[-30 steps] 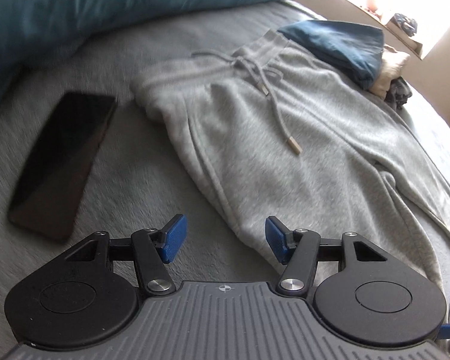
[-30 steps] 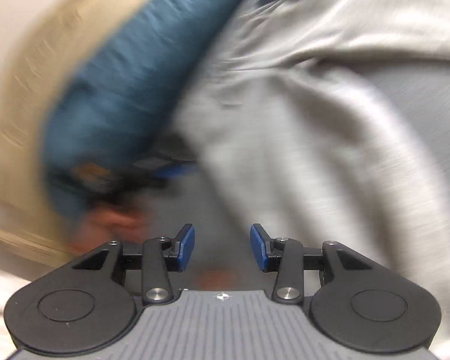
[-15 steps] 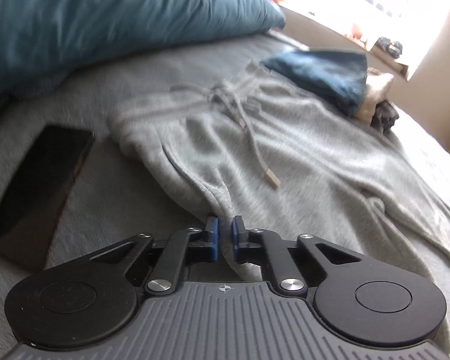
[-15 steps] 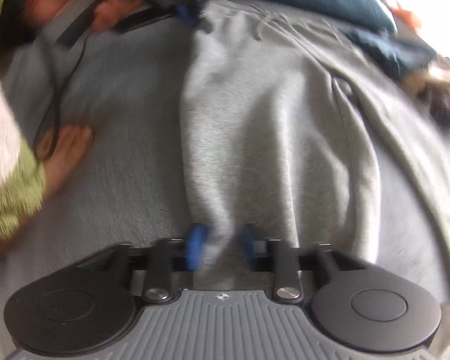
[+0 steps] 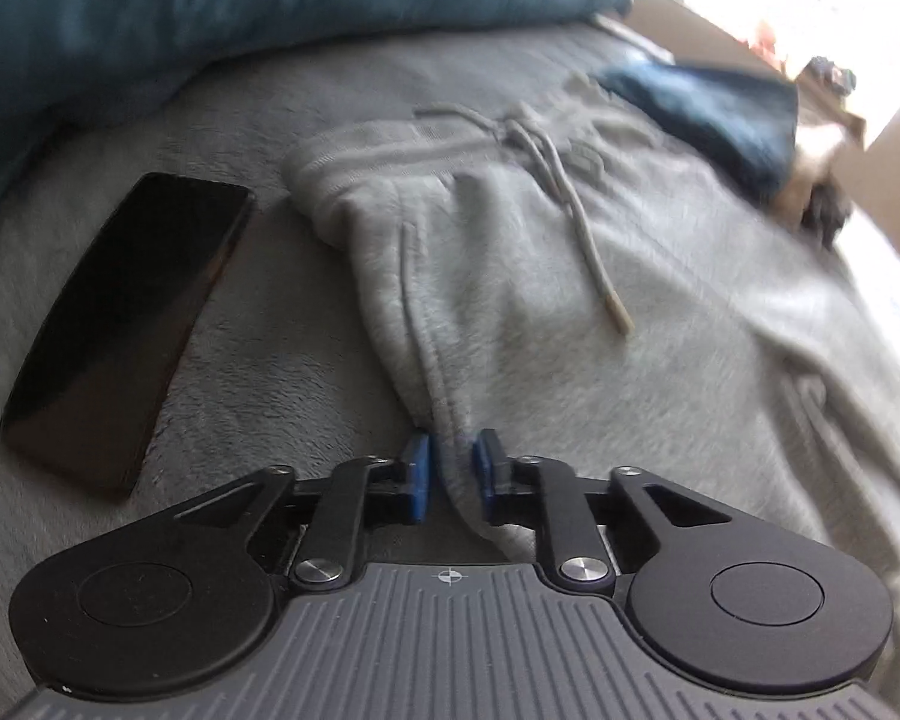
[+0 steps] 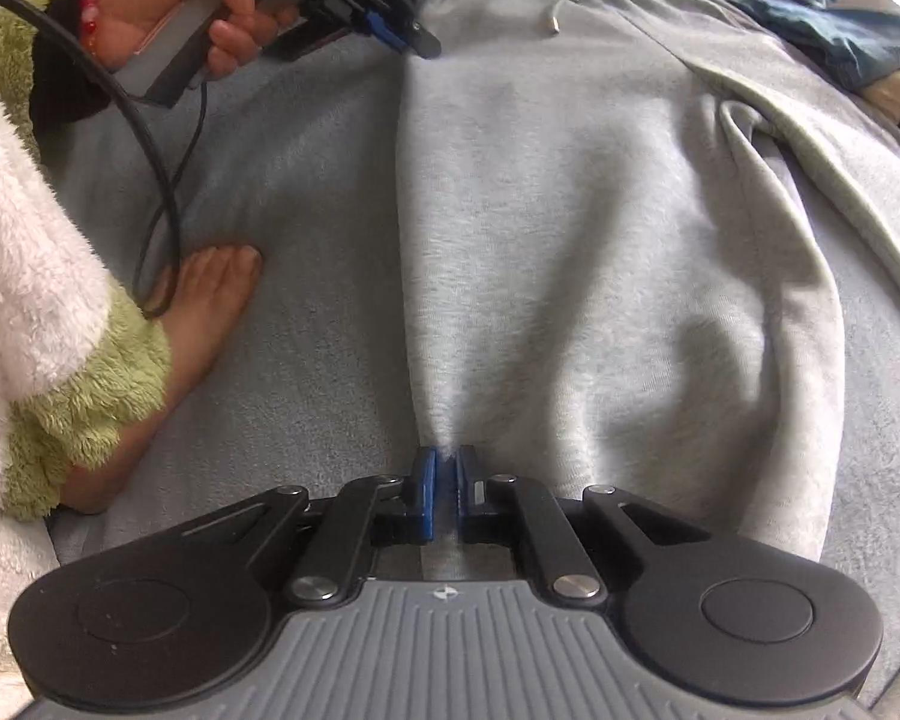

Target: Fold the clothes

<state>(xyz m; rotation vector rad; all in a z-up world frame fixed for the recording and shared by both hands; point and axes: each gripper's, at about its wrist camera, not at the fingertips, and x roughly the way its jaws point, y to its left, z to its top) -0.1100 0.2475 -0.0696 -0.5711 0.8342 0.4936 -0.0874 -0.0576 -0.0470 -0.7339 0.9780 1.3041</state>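
1. My left gripper (image 5: 452,468) was wide open over the blanket (image 5: 270,372) a second ago, beside the sweatpants (image 5: 510,276). It then closed hard on the near side edge below the waistband. Its jaws have just eased open a little, yet a bunched fold of grey cloth sits between the blue pads (image 5: 417,474), so I read it as gripping the sweatpants.

2. My right gripper (image 6: 446,495) also came from open, in a blurred swing, and now clenches the same long edge further down the leg. The cloth peaks up into its pads (image 6: 426,498).

3. The sweatpants lie spread on the grey blanket, drawstring (image 5: 570,222) on top, waistband toward the blue pillow (image 5: 240,6). A dark phone (image 5: 126,324) lies just beside them, on the left in the left wrist view.

4. In the right wrist view my left hand (image 6: 180,6) holds its tool at the far end of that edge.

5. To my mind, both pinches on one side mean the grasp step is done. Next comes lifting that edge and carrying it across to lay one leg on the other.

6. The loosened left hold could slip once I lift.
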